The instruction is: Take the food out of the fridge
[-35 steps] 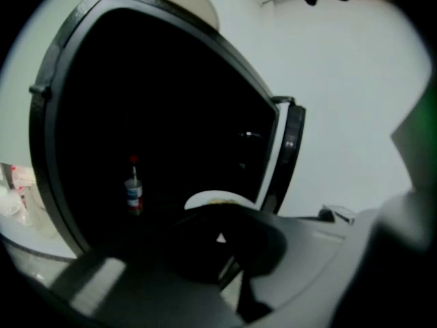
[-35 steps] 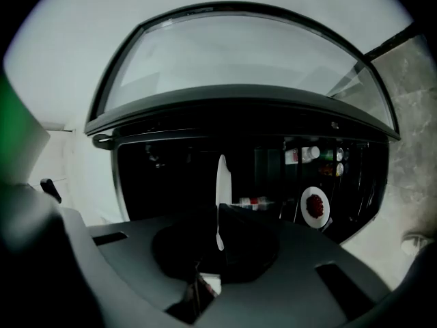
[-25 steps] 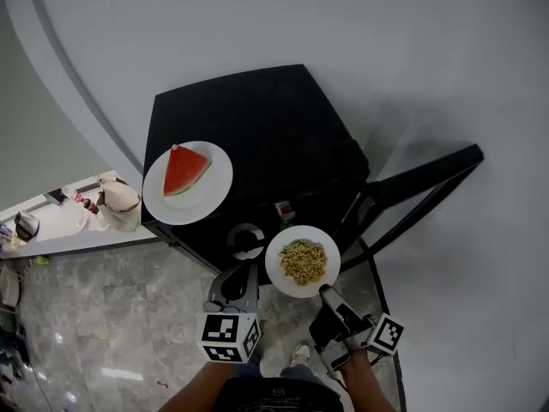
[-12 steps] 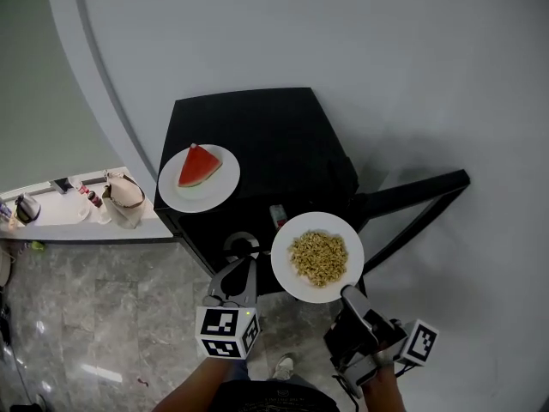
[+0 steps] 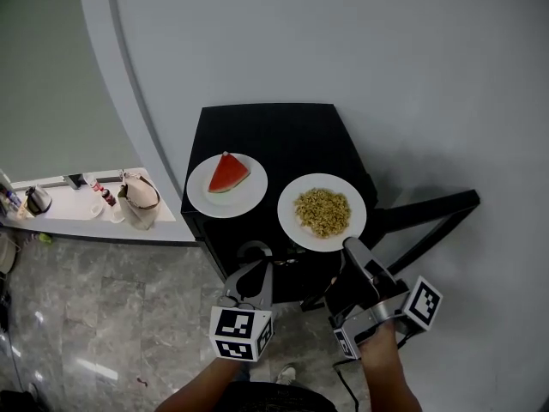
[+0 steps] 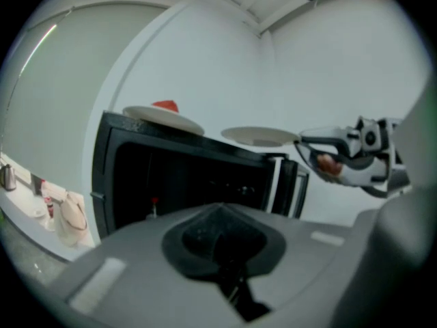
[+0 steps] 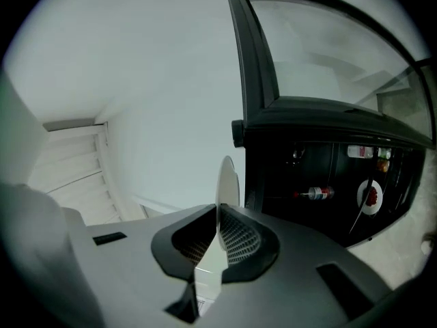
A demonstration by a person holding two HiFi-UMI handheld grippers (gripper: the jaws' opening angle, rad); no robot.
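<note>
Within the last second you have lifted the noodle plate from in front of the open fridge up to the level of its top. It now hangs over the front right corner of the top, just beside the melon plate, which stands at the front left corner. Your right gripper is clamped on the near rim of the noodle plate; its own view shows the thin rim pinched between the two pads. Whether the plate already rests on the top or is just above it, I cannot tell; the left gripper view suggests a small gap. Your left gripper has its jaws together with nothing between them, and it waits low in front of the fridge opening. The door stands open to the right. For the task this means that the second dish is out and, as I judge, only has to be set down and released. Keep the plate level, because you hold it by one edge only. A small bottle is visible inside, so more may remain to take out.
</note>
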